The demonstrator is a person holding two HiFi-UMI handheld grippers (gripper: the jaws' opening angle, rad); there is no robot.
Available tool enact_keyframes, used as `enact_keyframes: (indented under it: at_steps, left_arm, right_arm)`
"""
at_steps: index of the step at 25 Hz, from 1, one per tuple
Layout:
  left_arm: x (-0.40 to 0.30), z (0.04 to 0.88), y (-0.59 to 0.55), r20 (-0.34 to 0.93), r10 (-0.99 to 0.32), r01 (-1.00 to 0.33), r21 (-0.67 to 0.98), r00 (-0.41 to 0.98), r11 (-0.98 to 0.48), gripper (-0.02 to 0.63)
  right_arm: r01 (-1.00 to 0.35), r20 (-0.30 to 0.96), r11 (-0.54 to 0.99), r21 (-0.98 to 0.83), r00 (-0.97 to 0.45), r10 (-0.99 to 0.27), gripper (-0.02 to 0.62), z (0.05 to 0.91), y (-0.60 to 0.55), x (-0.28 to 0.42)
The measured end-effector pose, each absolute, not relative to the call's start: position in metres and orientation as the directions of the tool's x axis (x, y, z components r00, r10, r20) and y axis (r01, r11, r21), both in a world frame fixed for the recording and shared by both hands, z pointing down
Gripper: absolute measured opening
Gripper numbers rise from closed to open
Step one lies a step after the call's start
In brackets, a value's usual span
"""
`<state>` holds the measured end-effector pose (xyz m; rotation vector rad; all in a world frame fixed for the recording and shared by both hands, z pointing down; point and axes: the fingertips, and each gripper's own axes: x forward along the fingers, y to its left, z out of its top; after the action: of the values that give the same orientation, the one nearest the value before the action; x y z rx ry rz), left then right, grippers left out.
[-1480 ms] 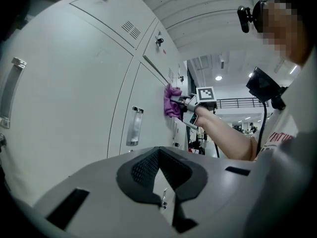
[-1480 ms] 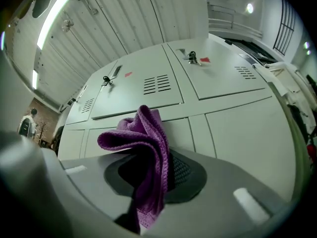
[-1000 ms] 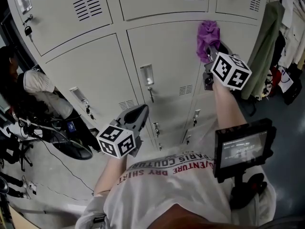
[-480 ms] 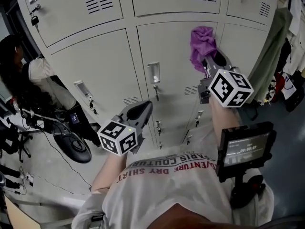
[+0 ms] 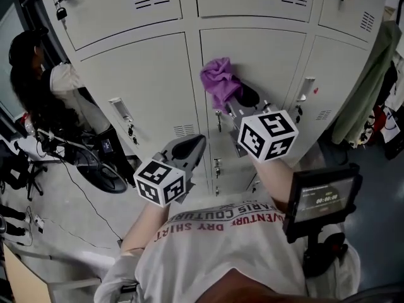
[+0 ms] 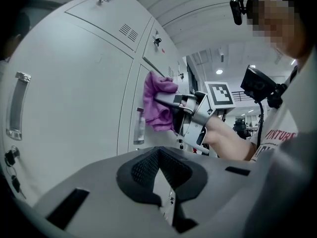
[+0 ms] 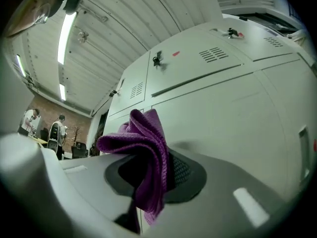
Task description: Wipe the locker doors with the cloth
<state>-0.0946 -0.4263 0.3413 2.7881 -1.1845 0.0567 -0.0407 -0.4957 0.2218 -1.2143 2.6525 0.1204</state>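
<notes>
At the middle locker door (image 5: 268,59), the right hand-held gripper (image 5: 235,97) pinches the purple cloth (image 5: 218,79) — bunched, its long fold drooping down — while the left hand-held gripper (image 5: 191,145) sits closed, empty.

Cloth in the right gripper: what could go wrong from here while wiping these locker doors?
1. The cloth, shut in the right gripper, sits right by the handle and key of the door. A stroke across them could snag the cloth or knock the key.
2. The cloth is bunched, with loose folds hanging from the jaws. Little of it may meet the door, and the gripper's hard tips might scrape the paint.
</notes>
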Motion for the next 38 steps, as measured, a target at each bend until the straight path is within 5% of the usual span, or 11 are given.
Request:
enact_keyframes:
  at_steps: [20,38]
  left_arm:
    - [-0.117,0.333,-0.43,0.047,-0.75,-0.751,0.079,0.659,-0.655,0.002]
    - [-0.089,0.334,-0.43,0.04,-0.713,-0.713,0.104,0.7,-0.694,0.002]
  right_arm:
    - [-0.756,-0.192,0.655,-0.015,-0.64,-0.744,0.06,0.242,-0.527,-0.072]
    - [-0.838,-0.207,0.542,-0.06,-0.521,-0.828,0.06,0.242,-0.537,0.003]
